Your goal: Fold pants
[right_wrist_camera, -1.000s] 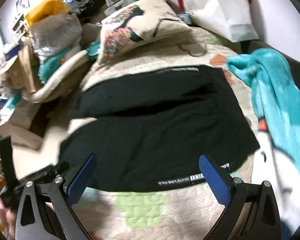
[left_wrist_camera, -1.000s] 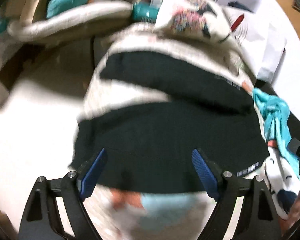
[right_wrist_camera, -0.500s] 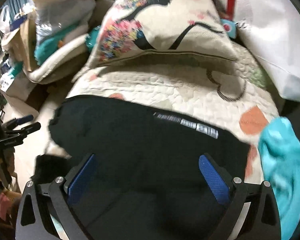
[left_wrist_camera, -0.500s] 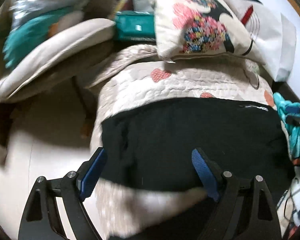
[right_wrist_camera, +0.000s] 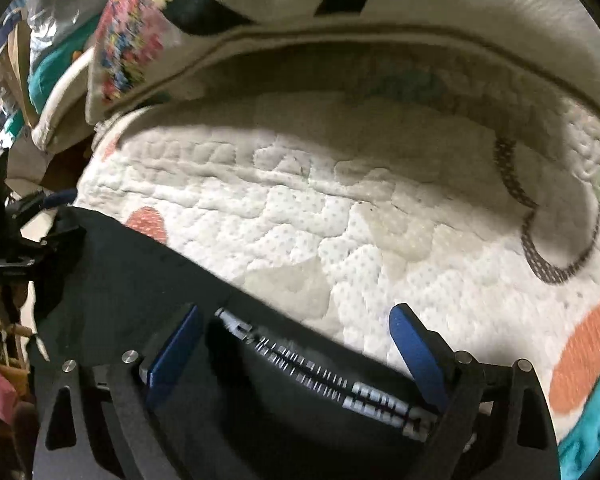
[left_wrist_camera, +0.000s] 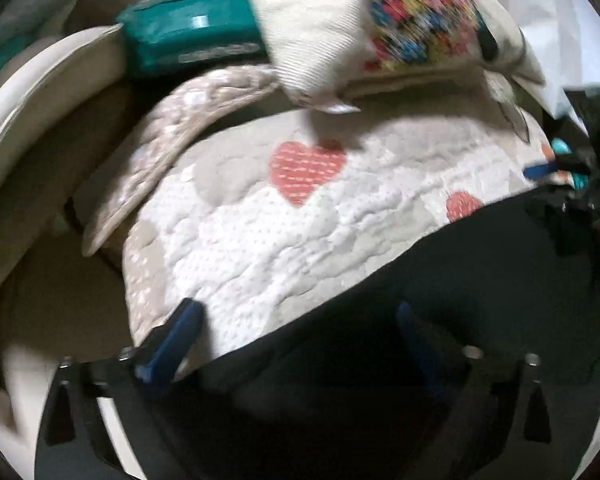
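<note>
The black soft-fabric pants (right_wrist_camera: 148, 280) lie flat on a white quilted bedspread with coral heart patches (left_wrist_camera: 284, 216), their far edge running diagonally under both tools. The left gripper (left_wrist_camera: 296, 336) straddles that edge, its jaws having just opened wider, nothing pressed between the blue pads. The right gripper (right_wrist_camera: 296, 344), jaws also spread, brackets the edge where a white-lettered band (right_wrist_camera: 324, 372) is printed. Both stand about equally near. A cream printed cushion (left_wrist_camera: 380, 24) lies beyond.
</note>
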The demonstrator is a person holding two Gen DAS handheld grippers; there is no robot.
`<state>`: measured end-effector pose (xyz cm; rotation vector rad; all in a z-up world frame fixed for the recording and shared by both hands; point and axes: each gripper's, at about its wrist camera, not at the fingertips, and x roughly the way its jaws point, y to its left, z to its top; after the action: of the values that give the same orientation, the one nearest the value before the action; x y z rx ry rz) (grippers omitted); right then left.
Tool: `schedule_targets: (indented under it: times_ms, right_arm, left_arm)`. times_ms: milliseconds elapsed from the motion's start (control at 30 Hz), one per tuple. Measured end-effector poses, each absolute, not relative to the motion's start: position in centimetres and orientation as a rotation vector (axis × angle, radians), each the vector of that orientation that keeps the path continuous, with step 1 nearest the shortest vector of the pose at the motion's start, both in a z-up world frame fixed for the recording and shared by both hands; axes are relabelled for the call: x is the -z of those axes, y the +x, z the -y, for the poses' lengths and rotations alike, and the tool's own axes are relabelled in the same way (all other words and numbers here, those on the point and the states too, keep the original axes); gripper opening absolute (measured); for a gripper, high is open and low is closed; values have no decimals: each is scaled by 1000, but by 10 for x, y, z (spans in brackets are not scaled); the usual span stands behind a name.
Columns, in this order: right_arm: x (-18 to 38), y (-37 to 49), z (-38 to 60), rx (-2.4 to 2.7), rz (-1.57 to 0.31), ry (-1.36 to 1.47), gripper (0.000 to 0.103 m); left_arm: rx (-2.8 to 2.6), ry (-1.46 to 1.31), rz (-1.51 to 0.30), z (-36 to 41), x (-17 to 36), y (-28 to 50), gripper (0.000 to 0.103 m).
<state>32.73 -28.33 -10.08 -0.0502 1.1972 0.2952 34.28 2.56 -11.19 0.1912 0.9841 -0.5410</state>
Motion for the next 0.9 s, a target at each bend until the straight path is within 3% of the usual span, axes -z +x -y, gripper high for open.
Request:
schedule_targets:
  times_ms: [100,133,167,200,233,267,300,333,367,433,467,900]
  right_arm:
    - [102,322,272,-303,-1197,-133,99]
    - [103,320,269,-306,-1194,-148,95]
    - [101,316,266,-309,-1188,-163,90]
    - [100,313,264,-309,-1184,-167,78]
    - [97,309,263,-323,-1182,-157,59]
    - [94,307,263,-336,-1187,-139,51]
    - [93,305,263,-346,-1193,-129,36]
    - [91,302,261,-336,-1194,-136,30]
    - [89,301,261,-327,-1194,-142,28]
    - [85,300,262,-299,-1191,-136,11]
    - [82,298,263,-285,-1184,-133,7]
    - [24,236,254,-265,-1117,-79,5]
  left_arm:
    - [540,218,-941,-19,112,336,103]
    - [536,216,-947,-18,112,335,103]
    - [537,204,-966,-19,111,335,96]
    - [541,194,-972,-18,109,334,91]
    - [541,200,-967,-18,106,331,72]
    - [560,208,-956,-17,100,325,47]
    - [552,226,-952,-18,96,323,36]
    - [577,227,-967,-17,94,322,9]
    - [582,228,-978,-16,90,321,7]
    - [565,267,-959,-13,83,313,6]
    - [557,280,-951,-12,79,309,6]
    - [533,196,-852,-34,18,234,5]
